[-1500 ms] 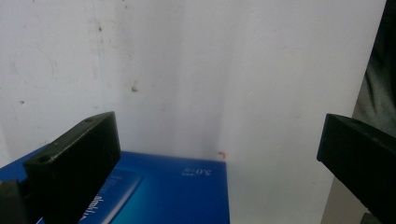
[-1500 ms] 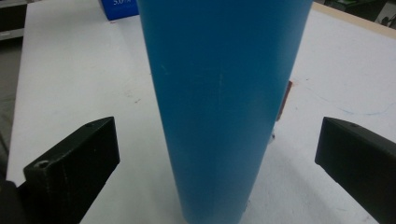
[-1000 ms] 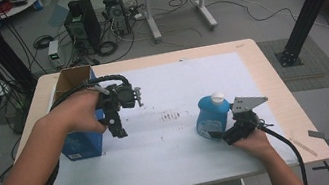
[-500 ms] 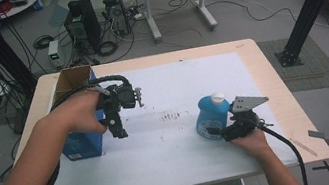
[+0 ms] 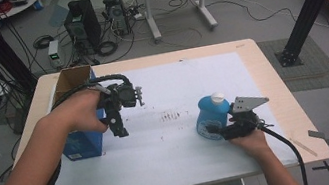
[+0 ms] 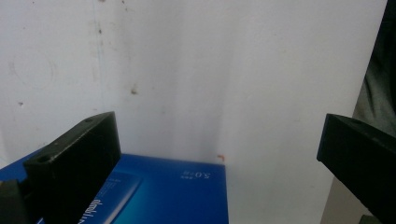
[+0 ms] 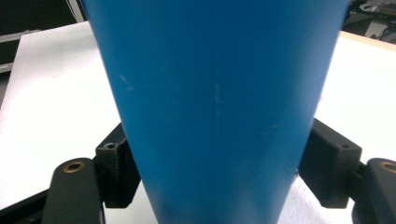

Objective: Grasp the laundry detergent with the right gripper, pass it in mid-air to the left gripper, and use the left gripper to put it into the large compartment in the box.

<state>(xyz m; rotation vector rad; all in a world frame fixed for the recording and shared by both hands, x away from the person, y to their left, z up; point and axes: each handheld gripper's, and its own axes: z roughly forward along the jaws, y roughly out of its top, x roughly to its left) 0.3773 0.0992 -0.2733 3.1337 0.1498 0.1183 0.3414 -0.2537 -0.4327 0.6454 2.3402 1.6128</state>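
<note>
A blue bottle (image 5: 212, 115) with a white cap stands upright on the white sheet (image 5: 176, 85) at the right. My right gripper (image 5: 217, 129) lies low behind its base. Its jaws have just been closing, and in the right gripper view both pads (image 7: 119, 163) press the blue bottle (image 7: 215, 93) between them. My left gripper (image 5: 119, 128) hangs over the sheet beside a blue carton (image 5: 82, 141), pointing down. Its jaws stand wide open around nothing in the left gripper view (image 6: 219, 140), with the carton's corner (image 6: 177, 191) below.
The carton has an open brown top (image 5: 71, 80) and stands at the table's left side. Brown specks (image 5: 171, 116) mark the sheet's middle. The wooden table edge (image 5: 258, 61) frames the sheet. Computers, cables and boxes lie on the floor beyond.
The right gripper's jaws have drawn in against the bottle's base. Both hands and the bottle stay where they were.
</note>
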